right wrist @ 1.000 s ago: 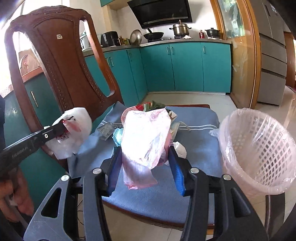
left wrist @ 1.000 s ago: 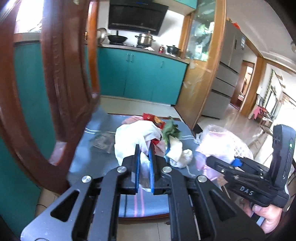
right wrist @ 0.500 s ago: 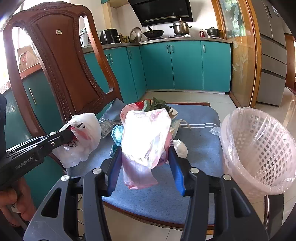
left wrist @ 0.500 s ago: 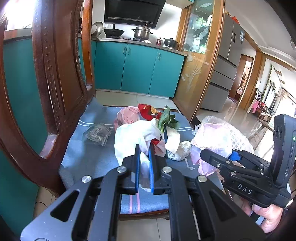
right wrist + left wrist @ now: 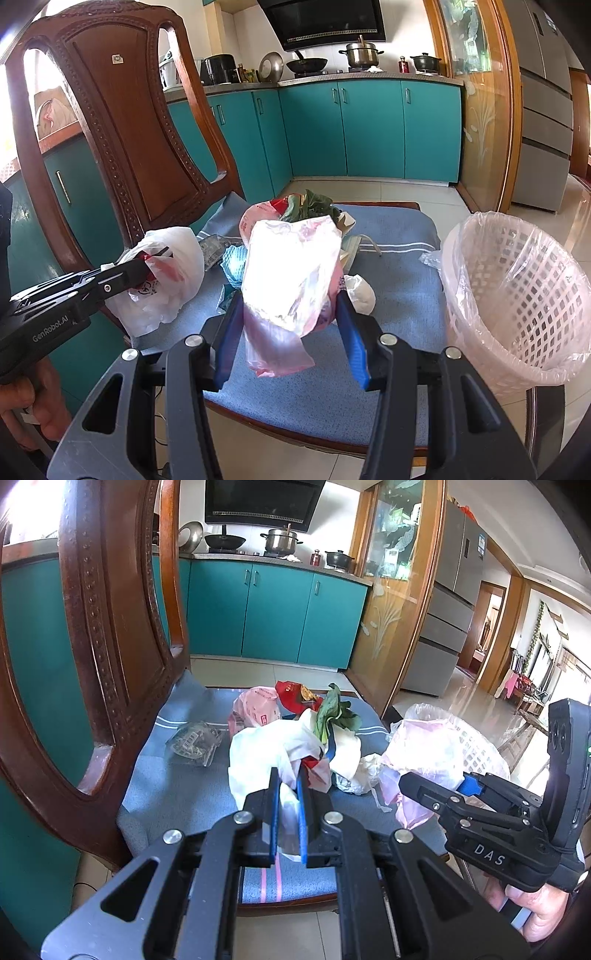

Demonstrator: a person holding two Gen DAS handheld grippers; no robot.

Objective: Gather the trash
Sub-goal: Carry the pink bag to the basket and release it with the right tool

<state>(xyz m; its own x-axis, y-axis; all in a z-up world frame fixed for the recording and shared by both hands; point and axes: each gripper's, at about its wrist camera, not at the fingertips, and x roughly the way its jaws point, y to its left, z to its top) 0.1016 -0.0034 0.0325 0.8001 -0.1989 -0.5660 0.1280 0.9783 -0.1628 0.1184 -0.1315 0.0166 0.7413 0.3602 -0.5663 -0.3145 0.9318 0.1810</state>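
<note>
Since a second ago, both grippers have shifted rightward over the chair seat, toward the basket. Left gripper (image 5: 287, 786) has its blue pads pressed together, pinching a crumpled white plastic bag (image 5: 266, 760) held above the seat cushion (image 5: 173, 786). Right gripper (image 5: 291, 325) has its pads spread fairly wide, with a pale pink plastic bag (image 5: 291, 273) bunched between them and hanging above the cushion. More trash lies heaped on the cushion behind: a red wrapper (image 5: 293, 694), green leaves (image 5: 332, 712), white tissue (image 5: 360, 290) and a clear crumpled packet (image 5: 195, 742). A lined white lattice basket (image 5: 517, 295) stands just right of the chair.
</note>
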